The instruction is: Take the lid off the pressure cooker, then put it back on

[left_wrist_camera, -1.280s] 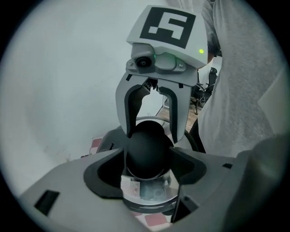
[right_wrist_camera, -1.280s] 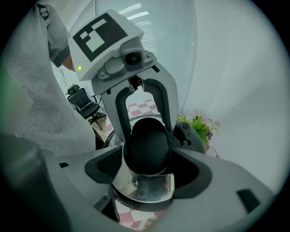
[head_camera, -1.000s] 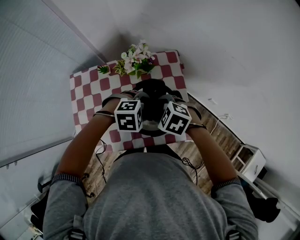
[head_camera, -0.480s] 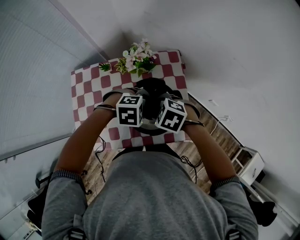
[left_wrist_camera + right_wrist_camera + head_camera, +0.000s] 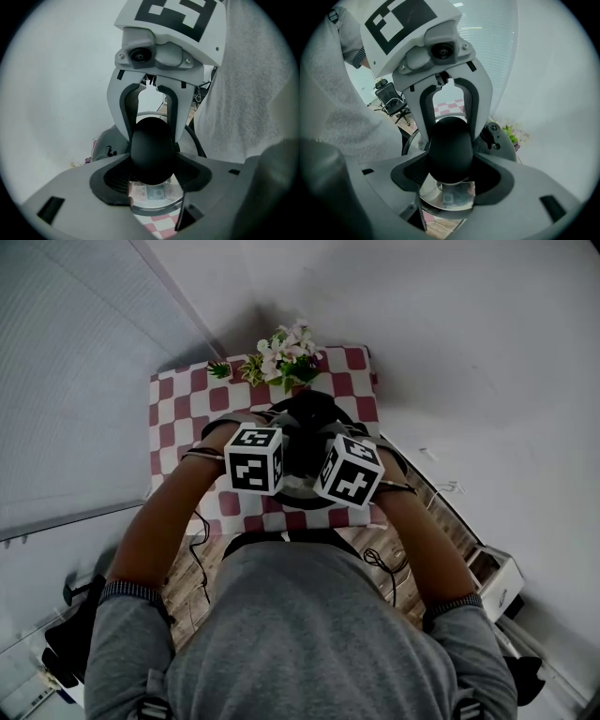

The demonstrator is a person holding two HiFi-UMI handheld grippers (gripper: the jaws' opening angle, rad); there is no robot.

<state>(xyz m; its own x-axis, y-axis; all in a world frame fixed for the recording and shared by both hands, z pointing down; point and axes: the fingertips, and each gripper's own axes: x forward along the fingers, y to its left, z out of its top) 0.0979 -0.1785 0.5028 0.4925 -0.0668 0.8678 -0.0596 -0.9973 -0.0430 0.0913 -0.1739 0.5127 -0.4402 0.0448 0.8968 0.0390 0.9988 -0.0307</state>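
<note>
The pressure cooker (image 5: 314, 413) stands dark on the checked table (image 5: 178, 409). My left gripper (image 5: 281, 451) and right gripper (image 5: 323, 454) meet over it from opposite sides. Both are shut on the lid's black knob (image 5: 151, 150). In the left gripper view my left gripper (image 5: 151, 164) clasps the knob from the near side and the right gripper's white fingers (image 5: 123, 117) clasp it from the far side. The right gripper view shows my right gripper (image 5: 451, 168) on the same knob (image 5: 451, 147). The shiny steel lid (image 5: 445, 197) with a label hangs under the knob, above the checked cloth.
A bunch of flowers (image 5: 286, 357) stands at the table's far edge, just behind the cooker. Cables (image 5: 197, 540) lie on the wooden floor by the table's near side. A white box (image 5: 497, 568) sits on the floor at the right. An office chair (image 5: 389, 101) stands farther off.
Both grippers have risen a little together, still clasped on the knob. The head view has shifted slightly.
</note>
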